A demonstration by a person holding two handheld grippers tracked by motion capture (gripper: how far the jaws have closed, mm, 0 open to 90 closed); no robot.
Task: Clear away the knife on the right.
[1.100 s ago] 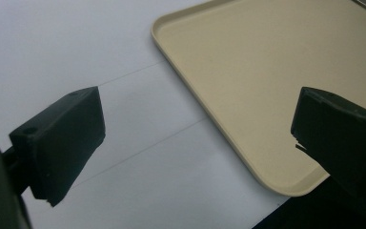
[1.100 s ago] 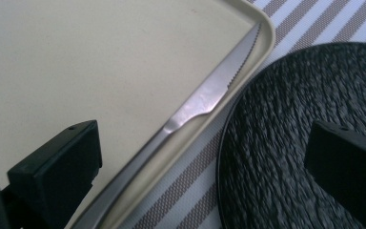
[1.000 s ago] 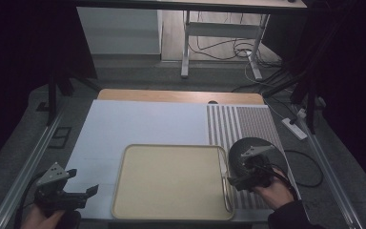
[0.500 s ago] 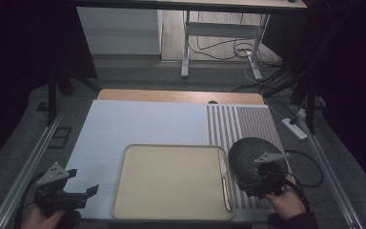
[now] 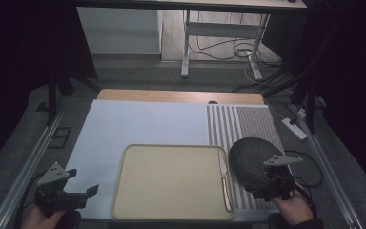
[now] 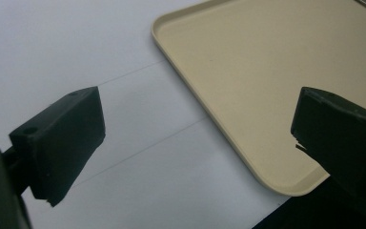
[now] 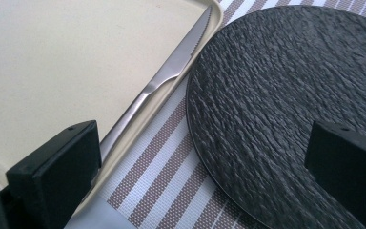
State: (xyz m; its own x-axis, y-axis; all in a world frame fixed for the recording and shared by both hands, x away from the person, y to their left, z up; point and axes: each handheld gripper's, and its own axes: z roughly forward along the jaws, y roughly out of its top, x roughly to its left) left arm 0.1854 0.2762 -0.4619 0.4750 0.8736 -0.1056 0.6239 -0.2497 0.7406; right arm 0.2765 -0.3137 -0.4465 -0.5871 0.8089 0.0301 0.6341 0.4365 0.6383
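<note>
A beige tray (image 5: 171, 183) lies at the table's near middle with nothing on its flat. A steel knife (image 5: 224, 175) rests along the tray's right rim, its serrated blade (image 7: 190, 52) pointing away. A black textured plate (image 5: 249, 157) sits on the striped placemat (image 5: 240, 124) just right of the tray. My right gripper (image 5: 264, 184) hovers open over the plate's near left edge, with the plate (image 7: 286, 105) and the knife (image 7: 138, 105) both ahead of its jaws. My left gripper (image 5: 86, 194) is open and holds nothing, left of the tray's near left corner (image 6: 286, 183).
A white mat (image 5: 138, 129) covers the table's left and middle. A strip of wooden tabletop (image 5: 181, 96) shows at the far edge. Metal rails (image 5: 26, 162) run along both sides. Cables and desk legs (image 5: 219, 47) lie on the floor beyond.
My right gripper has moved right and slightly nearer, from the tray's right rim to over the plate's near edge. The left gripper has stayed put.
</note>
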